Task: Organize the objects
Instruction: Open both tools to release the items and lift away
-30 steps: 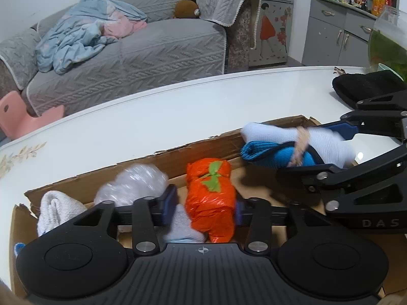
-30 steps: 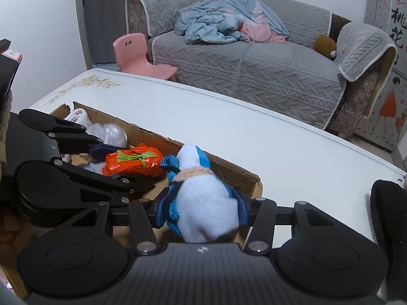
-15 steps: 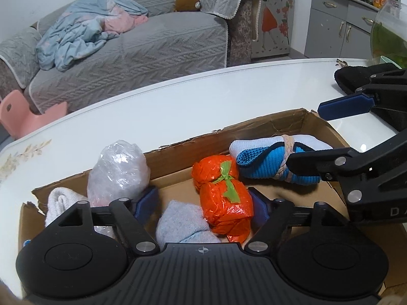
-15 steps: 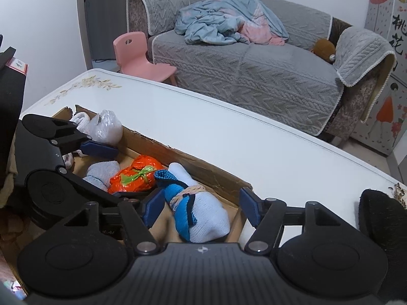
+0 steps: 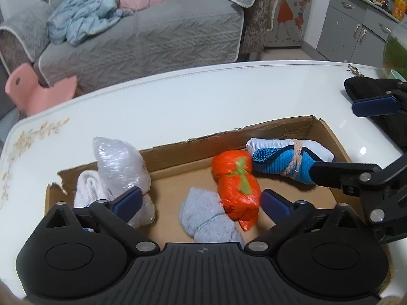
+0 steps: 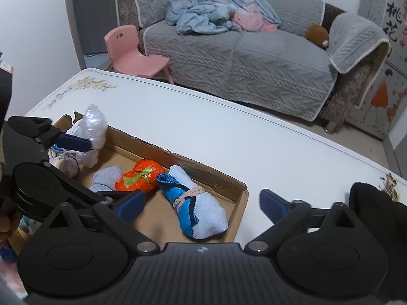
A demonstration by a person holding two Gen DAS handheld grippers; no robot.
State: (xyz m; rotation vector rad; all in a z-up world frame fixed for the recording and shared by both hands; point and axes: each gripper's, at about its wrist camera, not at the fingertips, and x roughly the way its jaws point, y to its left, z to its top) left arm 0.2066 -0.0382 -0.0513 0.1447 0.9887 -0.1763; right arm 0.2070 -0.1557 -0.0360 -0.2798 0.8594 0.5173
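An open cardboard box on the white table holds several bundles. My left gripper hovers over it, jaws opening wide, pads touching nothing. An orange bundle with a green tie and a grey sock roll lie below, between its fingers. A clear plastic bundle and a white towel sit at the box's left end. My right gripper is opening too. The blue-and-white sock bundle tied with cord lies free in the box beneath it, beside the orange bundle.
A black cloth item lies on the table just right of the box. A glass bowl stands at the far right. Beyond the table are a grey sofa and a pink child's chair.
Both grippers opened and let go: the orange bundle and the sock bundle now lie in the box. The left gripper lifted and drew back, showing more of the box.
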